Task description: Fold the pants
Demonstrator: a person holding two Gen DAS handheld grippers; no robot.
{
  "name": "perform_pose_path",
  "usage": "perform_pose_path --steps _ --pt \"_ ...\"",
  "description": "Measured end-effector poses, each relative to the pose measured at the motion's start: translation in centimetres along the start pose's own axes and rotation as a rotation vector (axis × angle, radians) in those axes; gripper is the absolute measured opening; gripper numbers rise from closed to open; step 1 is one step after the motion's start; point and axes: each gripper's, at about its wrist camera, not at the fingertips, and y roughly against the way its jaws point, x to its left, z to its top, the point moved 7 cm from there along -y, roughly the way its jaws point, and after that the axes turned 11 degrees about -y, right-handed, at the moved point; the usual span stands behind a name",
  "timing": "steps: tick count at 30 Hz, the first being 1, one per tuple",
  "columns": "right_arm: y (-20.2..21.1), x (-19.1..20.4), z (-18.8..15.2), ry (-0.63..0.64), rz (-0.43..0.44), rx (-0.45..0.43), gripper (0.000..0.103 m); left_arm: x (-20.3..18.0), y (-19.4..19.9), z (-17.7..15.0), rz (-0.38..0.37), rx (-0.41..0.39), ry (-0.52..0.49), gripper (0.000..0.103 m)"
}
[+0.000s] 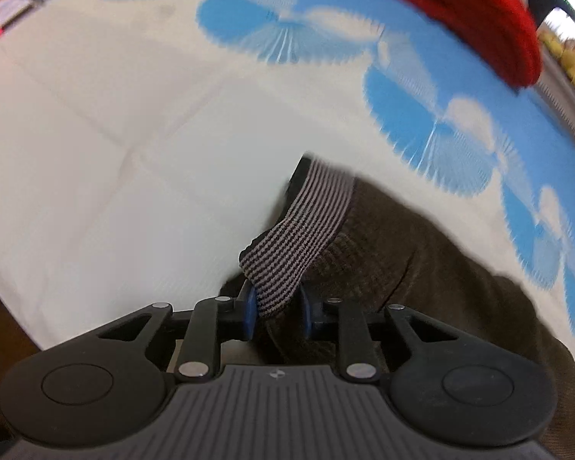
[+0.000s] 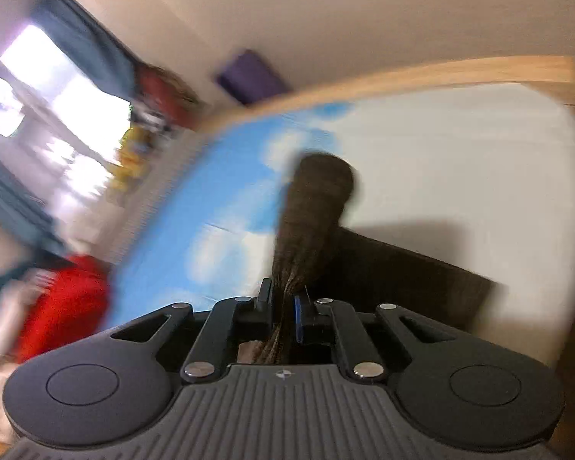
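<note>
The left tongs point steeply down at a white cloth that covers the tabletop, and their blue pads are clenched on the striped waistband of the dark brown pants. The band rises from the pads in a folded strip, while the ribbed brown fabric spreads away to the right over the cloth. Further right the cloth carries a blue-and-white fan print, and a red knitted garment lies at the far upper corner of it.

In the right wrist view (much of it is smeared with blur) the right tongs are clamped nearly shut on a bunched part of the same pants — the fabric stands up from the jaws in a narrow column with a rounded top, lifted off the surface. More dark fabric lies flat on the white cloth just to the right of it. A wooden edge runs along the far side of the cloth, and at lower left there is a red shape — too blurred to identify.
</note>
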Motion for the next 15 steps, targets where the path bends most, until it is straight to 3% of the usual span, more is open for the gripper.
perform_pose_path --steps 2,4,6,10,13,15 --pt "-3.2 -4.1 -0.9 -0.073 -0.227 0.143 0.011 0.3 -0.7 -0.4 0.024 0.054 -0.019 0.037" --pt "-4.9 -5.8 -0.8 -0.178 -0.241 0.210 0.012 0.6 -0.5 -0.4 0.045 0.049 -0.026 0.051" --pt "-4.9 -5.4 0.3 -0.121 -0.261 0.160 0.019 1.0 0.6 0.1 0.065 -0.001 -0.018 0.051" --pt "-2.4 -5.7 1.0 -0.051 -0.297 0.017 0.020 0.8 4.1 1.6 0.132 -0.202 -0.044 0.050" --pt "-1.0 -7.0 1.8 -0.039 -0.383 -0.081 0.022 -2.4 5.1 2.1 0.009 -0.284 -0.155 0.049" --pt "0.2 -6.5 2.5 -0.004 -0.383 -0.158 0.022 -4.5 3.5 1.6 -0.124 -0.231 -0.219 0.049"
